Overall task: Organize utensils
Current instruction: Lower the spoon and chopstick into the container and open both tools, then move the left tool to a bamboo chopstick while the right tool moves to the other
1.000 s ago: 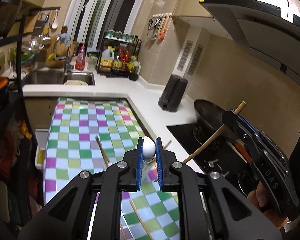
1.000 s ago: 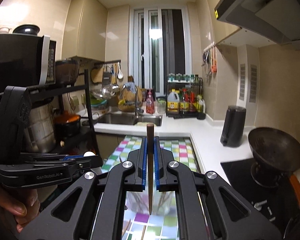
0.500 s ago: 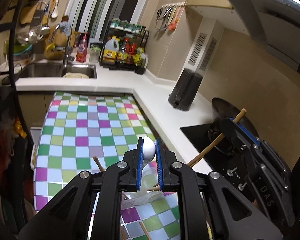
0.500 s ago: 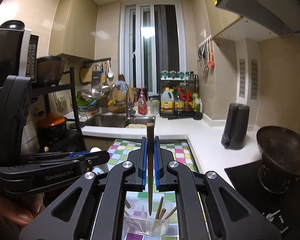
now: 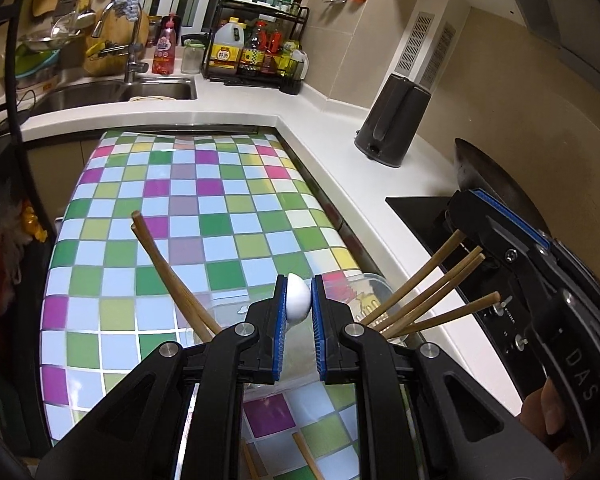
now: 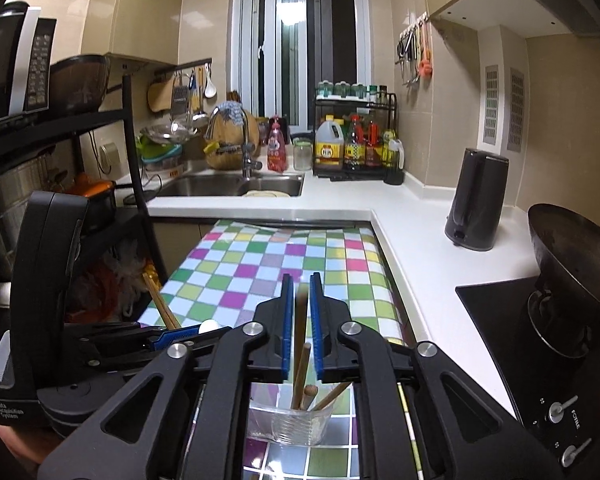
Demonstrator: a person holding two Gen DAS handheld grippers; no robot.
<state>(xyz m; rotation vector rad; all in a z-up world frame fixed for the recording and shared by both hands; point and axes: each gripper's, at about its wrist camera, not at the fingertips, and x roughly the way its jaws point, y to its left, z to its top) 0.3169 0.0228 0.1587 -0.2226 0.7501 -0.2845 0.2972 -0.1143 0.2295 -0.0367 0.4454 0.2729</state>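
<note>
My left gripper (image 5: 299, 280) is shut on the bowl of a white spoon (image 5: 298, 302), low over the checkered table (image 5: 204, 208). My right gripper (image 6: 300, 278) hangs over a glass cup (image 6: 288, 424) with its jaws opening. A blurred wooden chopstick (image 6: 300, 312) stands loose between them, clear of both pads, its lower end in the cup among other chopsticks (image 6: 308, 394). In the left wrist view the cup's chopsticks (image 5: 428, 276) fan to the right, under the right gripper (image 5: 466, 200). Two darker chopsticks (image 5: 160, 264) lean left. The left gripper (image 6: 188, 334) shows with the spoon (image 6: 209, 325).
A white counter (image 6: 404, 224) wraps the table's far and right sides, with a dark kettle (image 6: 476, 200), a wok (image 6: 572, 264) on the stove and a sink (image 6: 228, 186). A black shelf rack (image 6: 132, 152) stands at the left. Loose chopsticks (image 5: 308, 456) lie on the near table.
Both grippers have come down towards the table; the cup and its chopsticks are now close below. The right gripper's pads have parted from the chopstick, which has dropped lower between them. The left still holds the spoon.
</note>
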